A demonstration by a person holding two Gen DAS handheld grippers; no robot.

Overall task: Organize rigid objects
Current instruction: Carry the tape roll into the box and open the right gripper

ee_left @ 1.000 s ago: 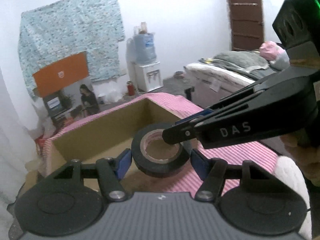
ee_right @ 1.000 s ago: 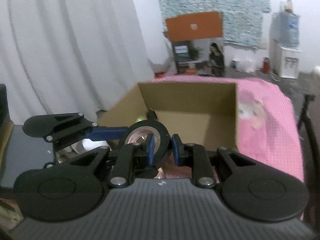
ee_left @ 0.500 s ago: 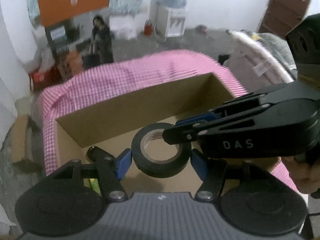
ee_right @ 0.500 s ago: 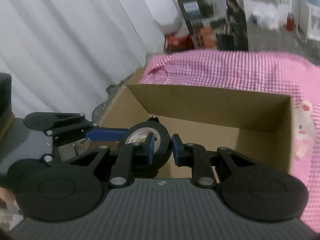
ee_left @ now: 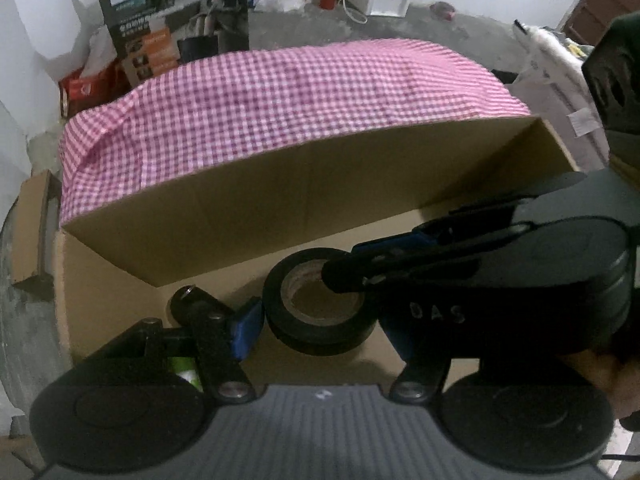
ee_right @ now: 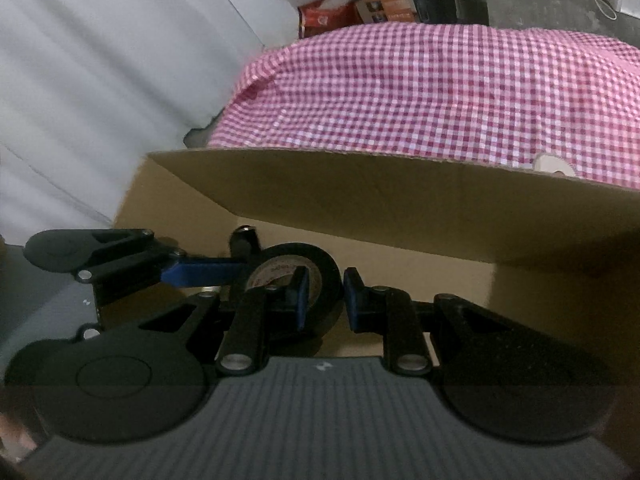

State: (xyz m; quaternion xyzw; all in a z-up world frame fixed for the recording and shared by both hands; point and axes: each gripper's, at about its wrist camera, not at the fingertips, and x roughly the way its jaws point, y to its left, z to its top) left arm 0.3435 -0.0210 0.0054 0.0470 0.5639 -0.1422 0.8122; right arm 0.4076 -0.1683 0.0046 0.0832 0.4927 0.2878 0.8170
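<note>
A black roll of tape [ee_left: 320, 304] hangs over the inside of an open cardboard box [ee_left: 280, 196]. My right gripper [ee_right: 324, 296] is shut on the roll's rim [ee_right: 320, 276], one finger inside the ring and one outside. In the left wrist view it reaches in from the right [ee_left: 360, 264]. My left gripper [ee_left: 320, 332] is open, its blue pads either side of the roll without touching it. In the right wrist view its finger [ee_right: 200, 272] comes in from the left.
The box stands on a table under a pink checked cloth [ee_left: 280, 92]. A black cylinder [ee_left: 188, 300] and a green item [ee_left: 184, 368] lie in the box's near left corner. A Philips carton [ee_left: 136, 20] stands on the floor behind.
Both grippers have tilted down and moved over the box with the tape roll. The roll has gone from above the near edge to low inside the box. The grips are unchanged.
</note>
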